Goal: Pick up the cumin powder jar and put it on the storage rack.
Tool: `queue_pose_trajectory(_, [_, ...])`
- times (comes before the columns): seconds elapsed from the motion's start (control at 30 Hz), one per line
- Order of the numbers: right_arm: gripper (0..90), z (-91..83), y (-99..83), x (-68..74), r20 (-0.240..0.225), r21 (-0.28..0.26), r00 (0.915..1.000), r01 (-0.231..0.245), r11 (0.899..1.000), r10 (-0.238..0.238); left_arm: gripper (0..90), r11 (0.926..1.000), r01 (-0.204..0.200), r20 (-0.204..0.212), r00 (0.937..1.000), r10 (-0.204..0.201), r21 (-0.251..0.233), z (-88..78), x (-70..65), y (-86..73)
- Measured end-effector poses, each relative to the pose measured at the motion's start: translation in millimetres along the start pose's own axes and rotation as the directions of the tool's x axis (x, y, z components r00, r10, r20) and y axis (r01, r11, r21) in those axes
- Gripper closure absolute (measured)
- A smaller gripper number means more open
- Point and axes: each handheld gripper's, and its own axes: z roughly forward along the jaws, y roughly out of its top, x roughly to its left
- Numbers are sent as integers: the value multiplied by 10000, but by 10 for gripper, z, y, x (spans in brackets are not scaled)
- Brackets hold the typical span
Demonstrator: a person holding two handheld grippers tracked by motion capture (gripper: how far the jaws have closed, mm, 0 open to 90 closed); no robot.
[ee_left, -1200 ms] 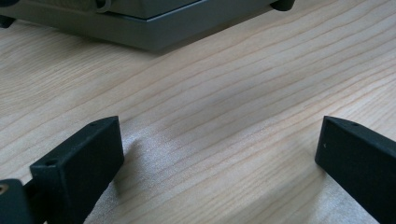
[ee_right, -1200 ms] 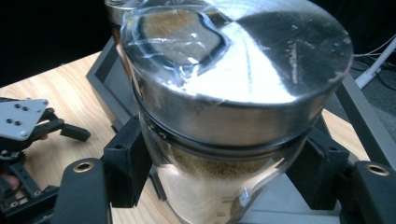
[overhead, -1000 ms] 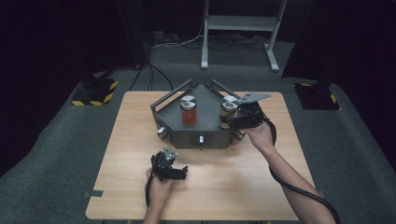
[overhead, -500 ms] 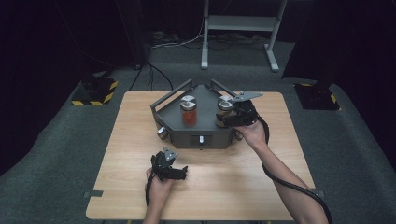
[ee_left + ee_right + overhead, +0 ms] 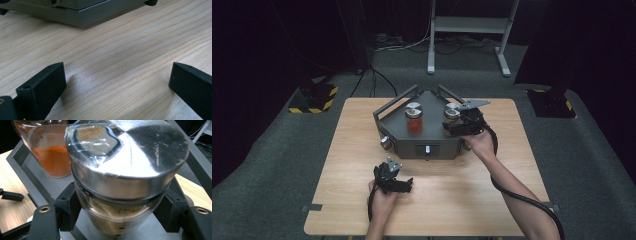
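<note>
**A:** Right gripper (image 5: 452, 127), right of centre in the high view: jaws clamped on the glass body of the tan spice jar (image 5: 125, 182), just under its steel lid. Right gripper view shows one black pad pressed on each side of the glass.

**B:** Where's the jar sitting?

**A:** On the right part of the grey rack (image 5: 432, 142), centre of the frame, upright. Whether its base touches the rack floor I can't tell; the gripper view cuts it off.

**B:** Left gripper?

**A:** Left gripper (image 5: 404, 186), lower centre of the high view, on the wooden table (image 5: 357, 150) in front of the rack. Jaws wide apart, nothing between them. Its own view has bare wood between the two pads and the rack's base edge along the top of the frame.

**B:** Counts?

**A:** Two jars, two grippers, one rack, one table. Second is the red spice jar (image 5: 414, 120), left of the tan one, apart from it.

**B:** View differences?

**A:** High view gives layout: both forearms, the cables, a yellow-black striped block (image 5: 314, 97) on the floor upper left, a metal stand (image 5: 469, 25) at top. Right gripper view gives the pad contact, the tan powder and a clear window in the lid.
</note>
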Motion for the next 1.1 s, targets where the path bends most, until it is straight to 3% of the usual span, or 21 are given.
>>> queue_pose_trajectory(0.97, [305,5,-2,5,8,4,10000,56,10000,-56,10,10000,3,1,10000,-3,1,0,0,0])
queue_pose_trajectory(1.1, [205,-8,-42,-2,-19,-218,10000,8,9998,-8,10,10000,1,4,10000,-1,1,0,0,0])
